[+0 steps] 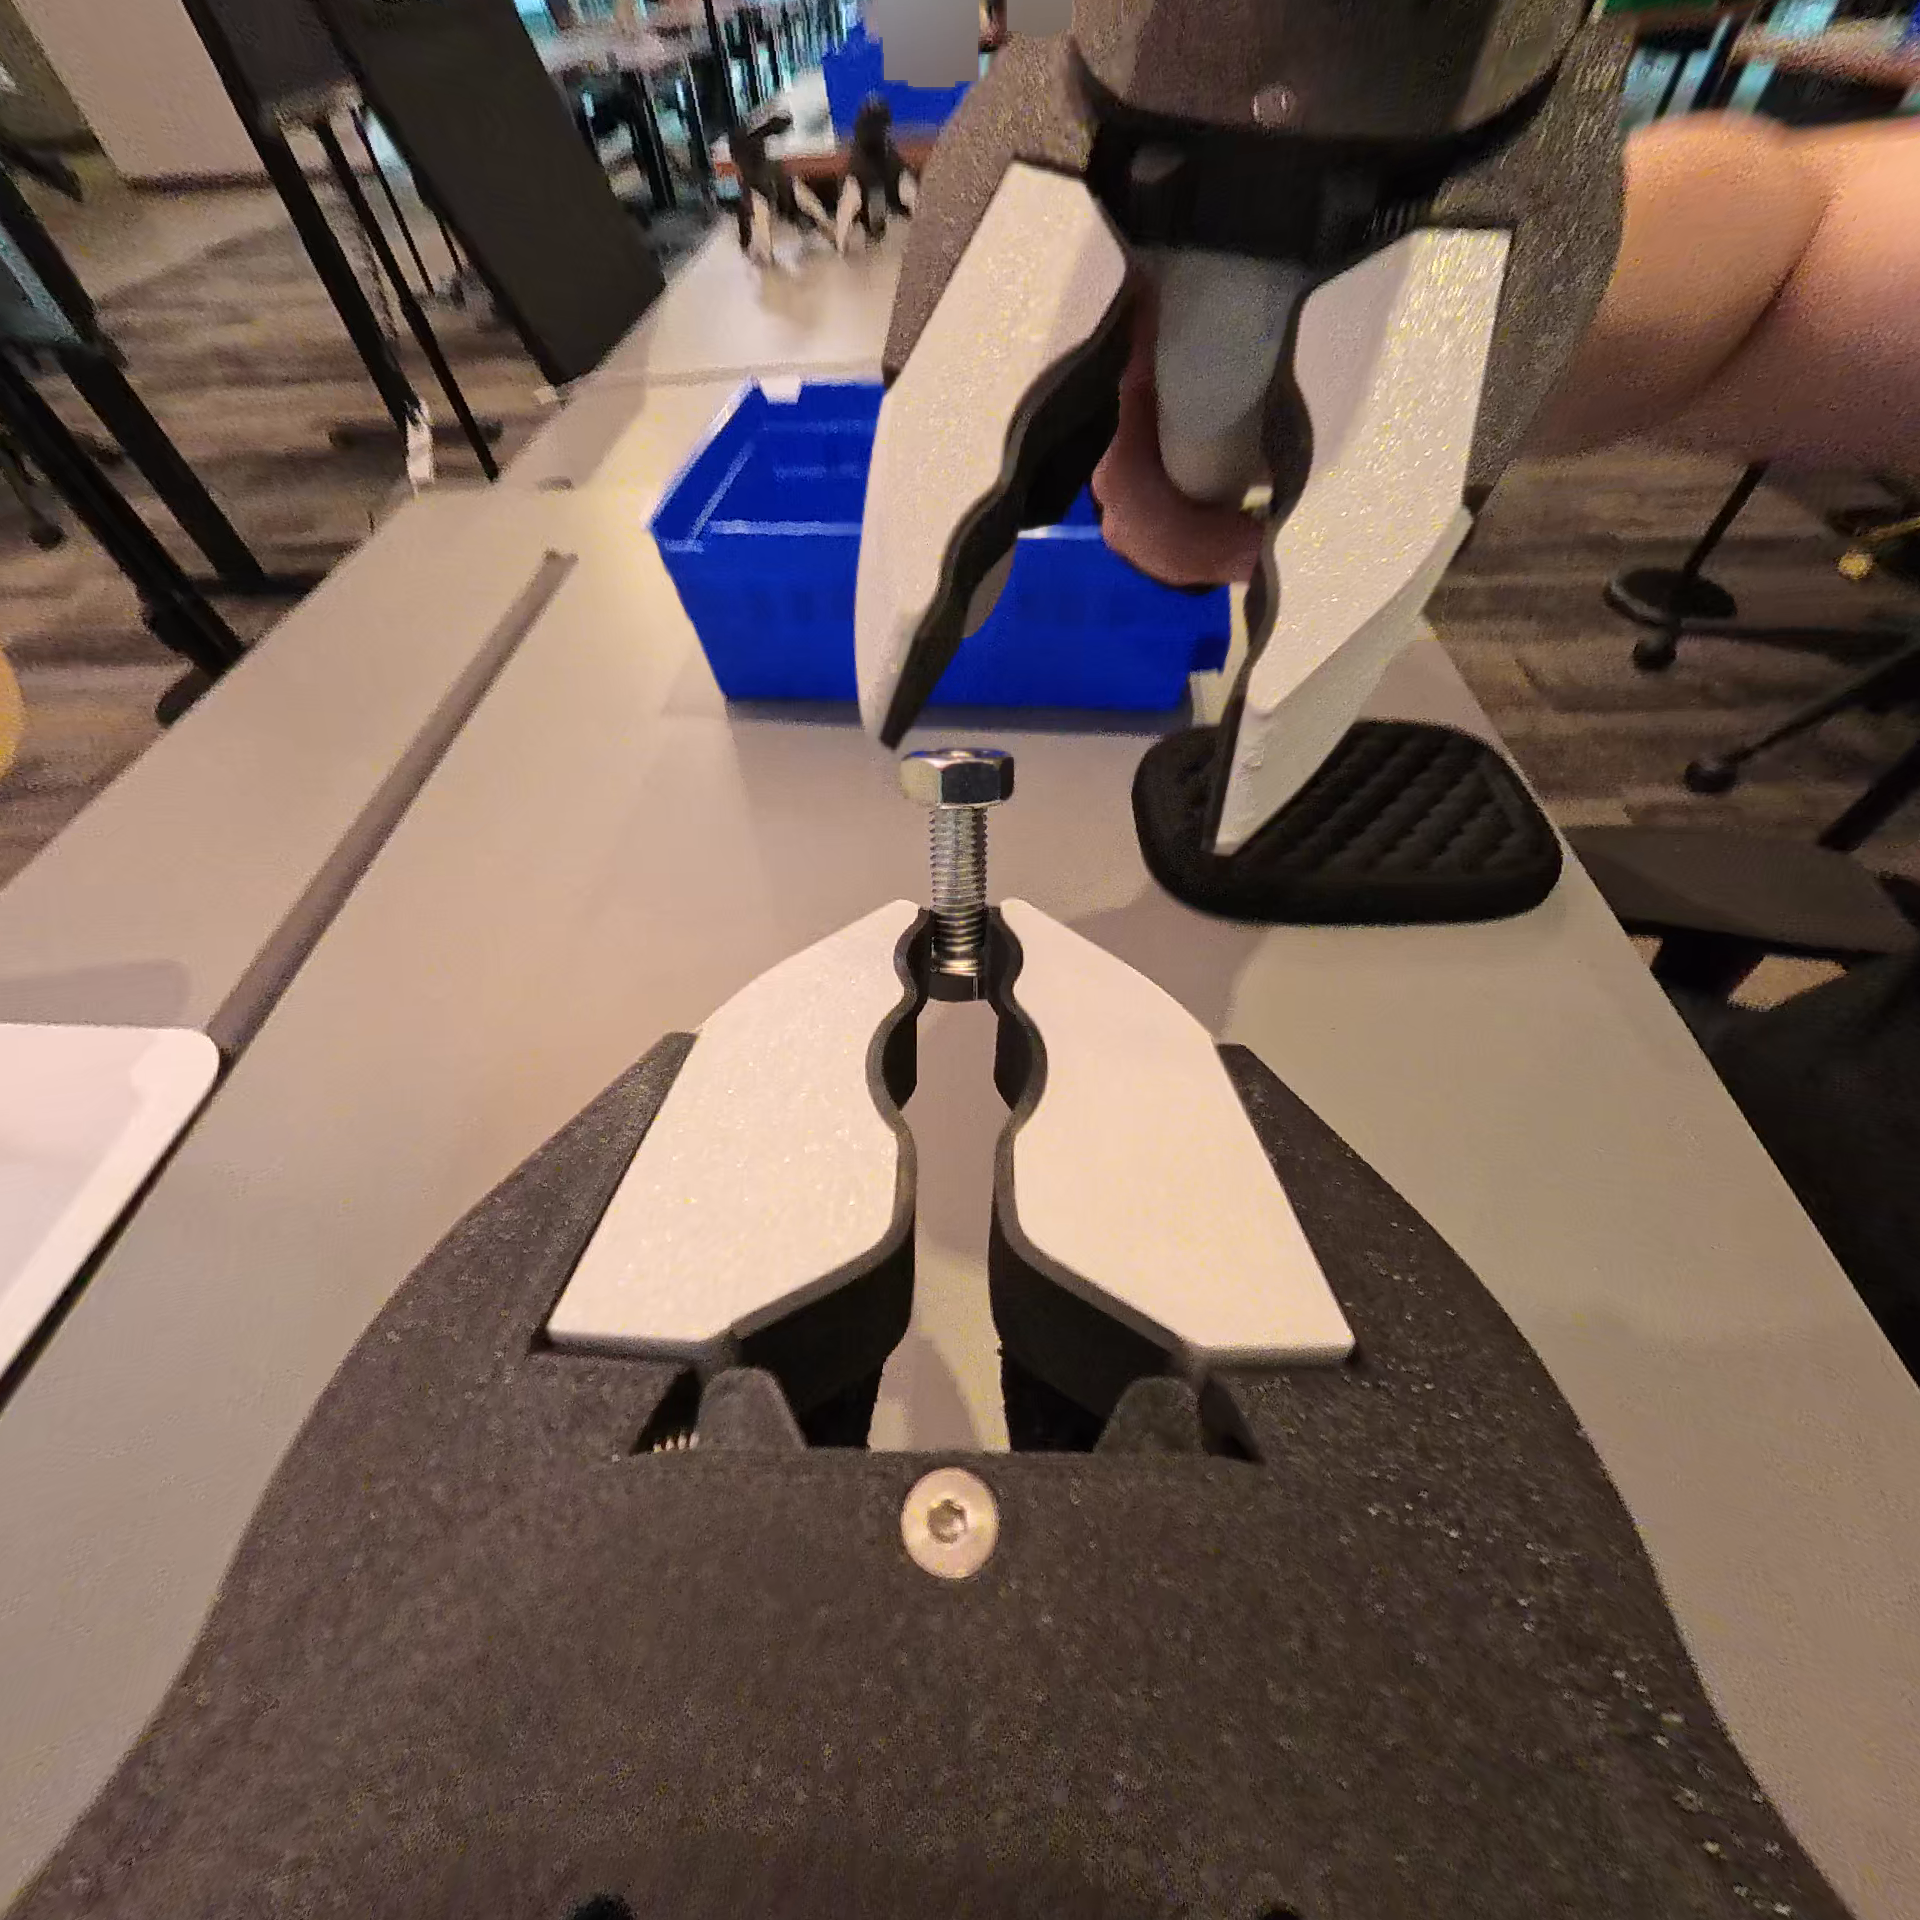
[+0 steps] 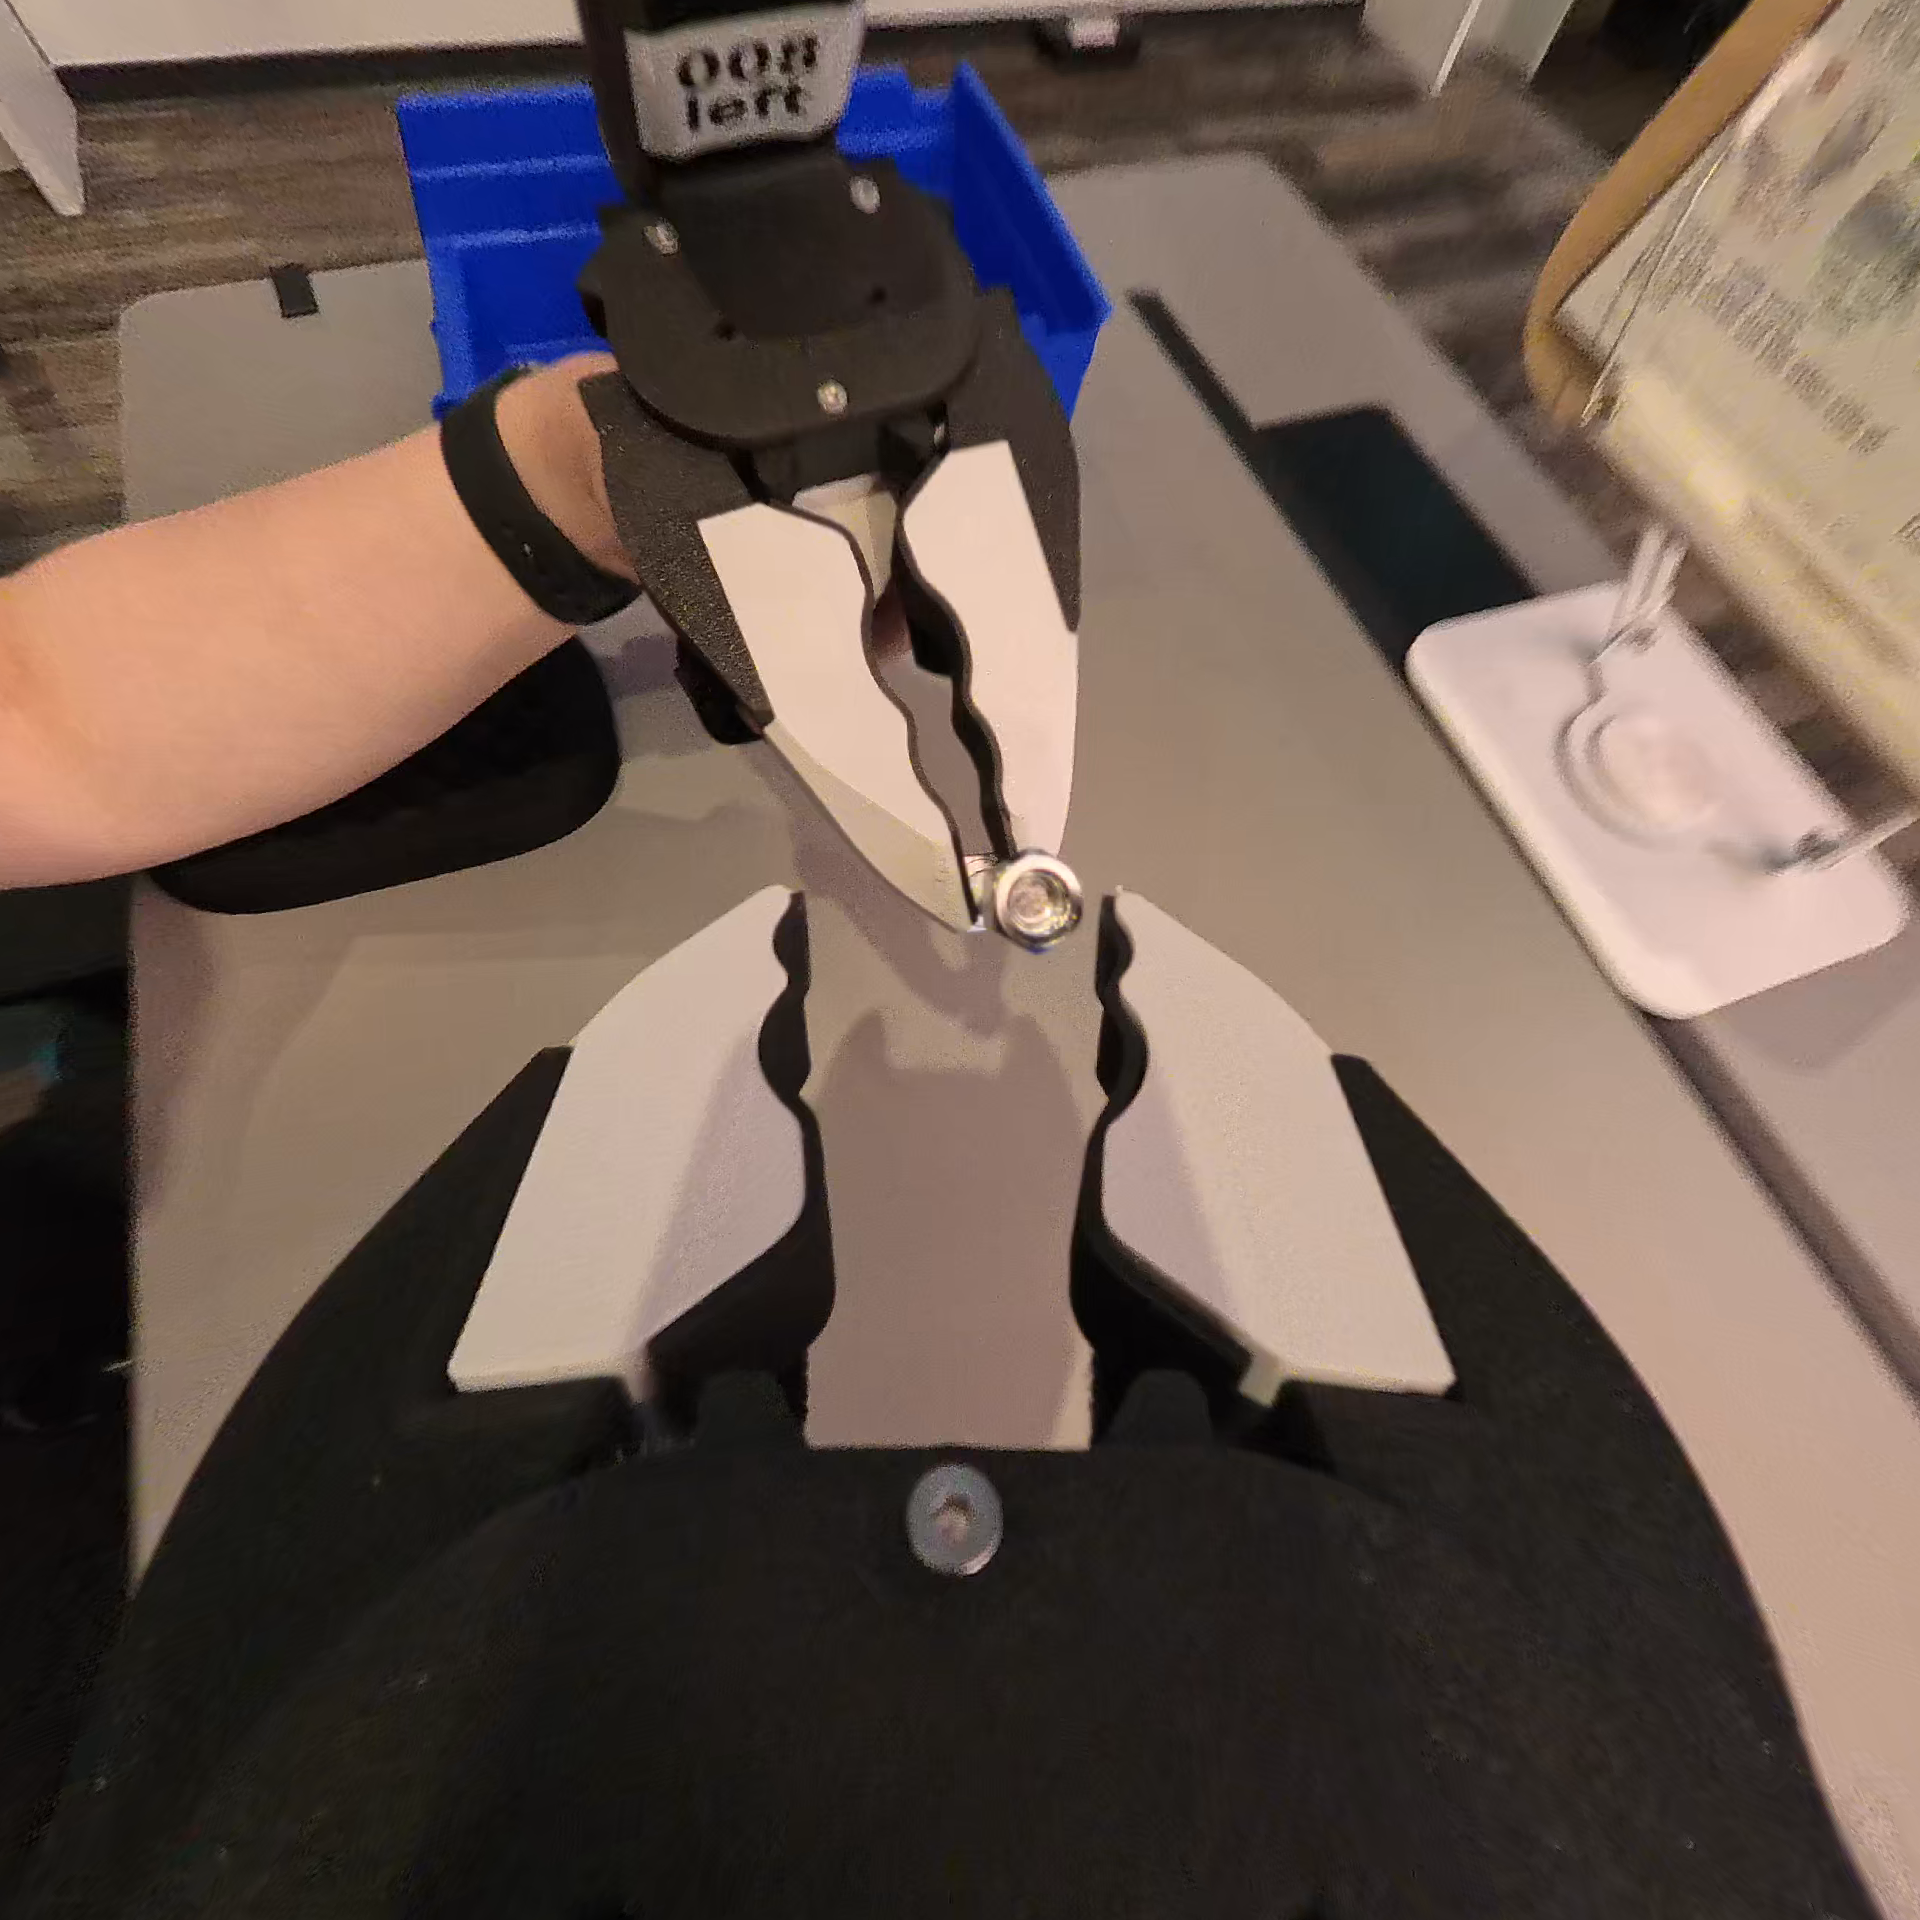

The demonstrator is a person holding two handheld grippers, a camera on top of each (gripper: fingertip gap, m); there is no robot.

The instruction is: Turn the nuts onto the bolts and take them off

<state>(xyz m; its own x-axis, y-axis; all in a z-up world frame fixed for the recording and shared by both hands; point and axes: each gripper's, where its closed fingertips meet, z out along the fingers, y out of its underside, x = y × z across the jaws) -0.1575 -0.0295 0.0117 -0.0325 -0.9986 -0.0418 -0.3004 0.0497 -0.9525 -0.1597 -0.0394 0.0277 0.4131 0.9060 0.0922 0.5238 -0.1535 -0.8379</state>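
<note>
Bolt (image 1: 957,873): silver, threaded, standing upright above the worktop, its lower end clamped between the tips of the left hand-held gripper; seen end-on in the right wrist view.
Nut (image 1: 956,775): silver hexagon sitting at the top end of the bolt's thread, free of any fingers.
Left hand-held gripper (image 1: 958,940): closed down to a narrow gap, pinching the bolt's lower end in the notch at its fingertips; white finger plates on a black body.
Right hand-held gripper (image 2: 951,914): spread wide and holding nothing; it comes in from above, and the nut lies just off the inner edge of one fingertip, not between the pads.
Right gripper fingers (image 1: 1351,499): in the left wrist view, one tip hangs just above and to the side of the nut, the other well off over the black mat.
Worktop (image 1: 520,935): plain grey, with a dark slot running along it.
Blue bin (image 1: 790,540): open plastic box on the worktop beyond the bolt.
Black mat (image 1: 1382,831): ribbed pad lying flat near the bin.
White tray (image 2: 1662,831): at the worktop's edge, carrying a clear stand.
Person's forearm (image 2: 260,707): with a black wristband, behind the left gripper.
</note>
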